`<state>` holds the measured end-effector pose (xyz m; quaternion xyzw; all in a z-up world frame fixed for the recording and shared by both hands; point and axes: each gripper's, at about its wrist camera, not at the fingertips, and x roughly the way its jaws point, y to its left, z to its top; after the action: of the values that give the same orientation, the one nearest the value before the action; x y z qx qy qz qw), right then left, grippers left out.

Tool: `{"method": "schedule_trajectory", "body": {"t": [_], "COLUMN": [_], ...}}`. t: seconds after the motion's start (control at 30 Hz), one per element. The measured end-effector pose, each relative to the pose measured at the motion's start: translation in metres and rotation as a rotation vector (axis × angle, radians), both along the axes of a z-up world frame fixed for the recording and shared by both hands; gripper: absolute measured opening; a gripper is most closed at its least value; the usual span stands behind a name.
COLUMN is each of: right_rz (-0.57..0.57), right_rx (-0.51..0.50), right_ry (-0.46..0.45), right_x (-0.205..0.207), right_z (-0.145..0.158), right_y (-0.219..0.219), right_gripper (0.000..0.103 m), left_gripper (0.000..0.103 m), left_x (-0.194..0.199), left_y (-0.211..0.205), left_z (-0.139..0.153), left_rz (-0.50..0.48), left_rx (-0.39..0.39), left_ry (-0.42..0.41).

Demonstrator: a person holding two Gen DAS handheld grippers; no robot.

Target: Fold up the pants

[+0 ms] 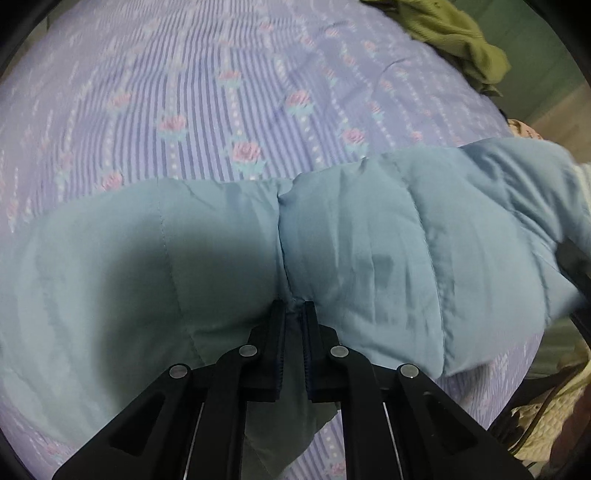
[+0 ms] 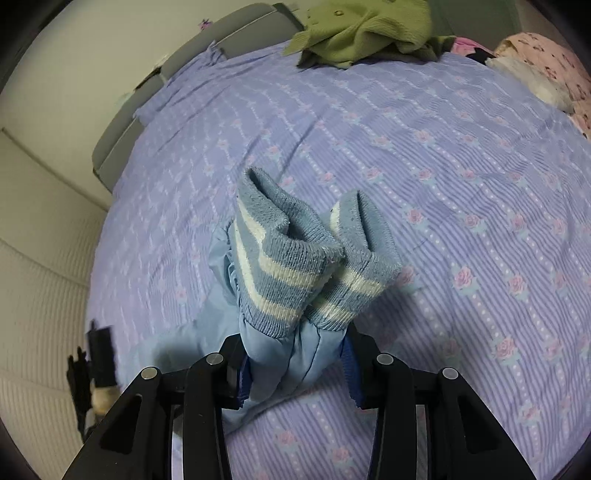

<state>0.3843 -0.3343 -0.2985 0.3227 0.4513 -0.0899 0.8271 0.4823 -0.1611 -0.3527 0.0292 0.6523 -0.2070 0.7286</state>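
Lying across the near half of a bed (image 1: 192, 85), one pair of light blue padded pants (image 1: 369, 236) spreads from left to right in the left wrist view, on a lilac sheet striped and dotted with pink roses. The left gripper (image 1: 294, 308) has its two fingers drawn narrow at the near edge of the pants, on the middle seam, and a fold of blue cloth is pinched between the pads; more of that cloth hangs down between the finger arms below.

In the right wrist view the right gripper (image 2: 293, 343) holds the two leg ends of the pants (image 2: 280, 354) bunched together between its fingers, which stand fairly wide around the thick bundle. Two knit cuffs (image 2: 280, 254), blue with white stripes, stick up and away past the fingertips, side by side and touching. The rest of the pants trails off to the near left on the sheet.

One green garment (image 2: 362, 33) lies crumpled at the far edge of the bed (image 2: 461, 155), and it also shows at the far right in the left wrist view. One pink patterned cloth (image 2: 546, 62) sits at the far right corner. A grey headboard (image 2: 147, 99) runs along the far left side, against a pale wall.
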Motion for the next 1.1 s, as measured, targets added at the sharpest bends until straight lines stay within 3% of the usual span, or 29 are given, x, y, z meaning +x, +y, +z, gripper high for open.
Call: {"method": "schedule_trajectory", "body": {"t": [0.2,0.23,0.27,0.33,0.5,0.67,0.93,1.1], "right_rz": [0.042,0.044,0.046,0.051,0.074,0.118,0.247,0.328], "right_rx": [-0.06,-0.071,-0.079,-0.092,-0.13,-0.181,-0.277,-0.337], "right_ry": [-0.002,-0.007,-0.013,-0.019,-0.015,-0.017,-0.056,-0.07], "right_x": [-0.008,-0.008,-0.01,-0.006,-0.01,-0.009,0.005,0.016], "right_z": [0.018,0.024,0.029,0.037,0.054,0.077,0.11,0.117], "right_y": [0.018,0.019,0.02,0.021,0.037,0.075,0.163,0.218], "right_gripper": [0.041,0.041,0.041,0.041,0.041,0.041,0.035,0.035], "left_gripper": [0.011,0.018,0.037,0.065,0.066,0.066,0.066,0.066], "left_x": [0.004,0.002,-0.002,-0.011,-0.035,-0.054,-0.063,-0.066], "left_y": [-0.003,-0.002,0.003,0.016,0.062,0.118,0.177,0.221], "left_z": [0.009,0.018,0.036,0.069,0.132,0.164,0.181,0.187], "left_rz": [-0.004,-0.002,0.007,0.04,0.125,0.149,0.192,0.192], "left_rx": [0.031,0.031,0.021,-0.007,-0.037,-0.007,-0.025,0.006], "left_ry": [0.025,0.007,-0.033,-0.113,-0.198,-0.246,-0.265,-0.308]}}
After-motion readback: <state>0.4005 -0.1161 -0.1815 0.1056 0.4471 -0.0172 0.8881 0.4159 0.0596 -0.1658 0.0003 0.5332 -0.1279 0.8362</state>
